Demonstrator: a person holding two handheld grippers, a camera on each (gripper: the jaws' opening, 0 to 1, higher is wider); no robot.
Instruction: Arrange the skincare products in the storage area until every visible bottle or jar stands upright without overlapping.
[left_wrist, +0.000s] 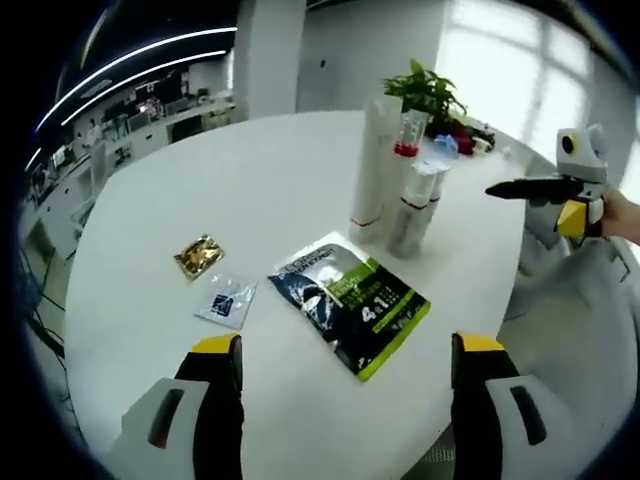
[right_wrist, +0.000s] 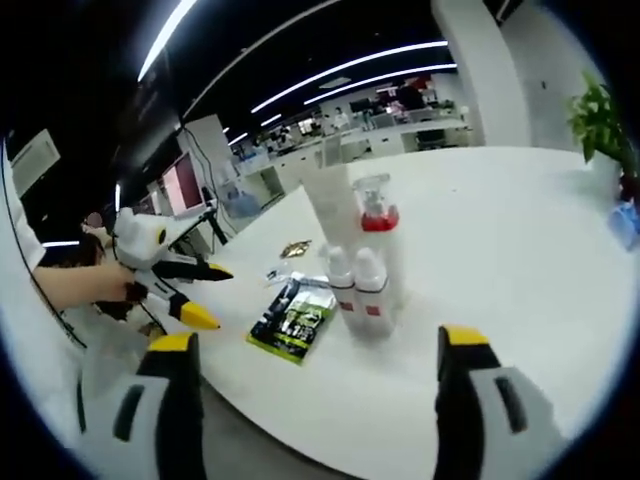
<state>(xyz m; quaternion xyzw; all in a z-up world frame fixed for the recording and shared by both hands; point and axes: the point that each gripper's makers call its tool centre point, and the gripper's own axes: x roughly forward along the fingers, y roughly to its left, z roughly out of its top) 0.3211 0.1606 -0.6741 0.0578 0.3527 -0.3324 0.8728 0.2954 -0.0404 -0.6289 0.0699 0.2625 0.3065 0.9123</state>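
Observation:
Several skincare products stand upright in a tight cluster on the white round table (left_wrist: 250, 180): a tall white tube (left_wrist: 372, 160), a clear bottle with a red collar (left_wrist: 406, 148) and two small white bottles with red bands (left_wrist: 415, 205). The same tall tube (right_wrist: 335, 215), red-collared bottle (right_wrist: 377, 225) and small bottles (right_wrist: 358, 288) appear in the right gripper view. A black-and-green sachet (left_wrist: 350, 305) lies flat in front of them. My left gripper (left_wrist: 345, 350) is open, short of the sachet. My right gripper (right_wrist: 315, 345) is open and empty, off the table's edge.
A gold sachet (left_wrist: 198, 256) and a small pale sachet (left_wrist: 227, 300) lie flat left of the big one. A potted plant (left_wrist: 425, 90) stands behind the cluster. The right gripper (left_wrist: 545, 195) hovers beyond the table's right edge; the hand-held left gripper (right_wrist: 208, 295) is left of the sachet (right_wrist: 295, 320).

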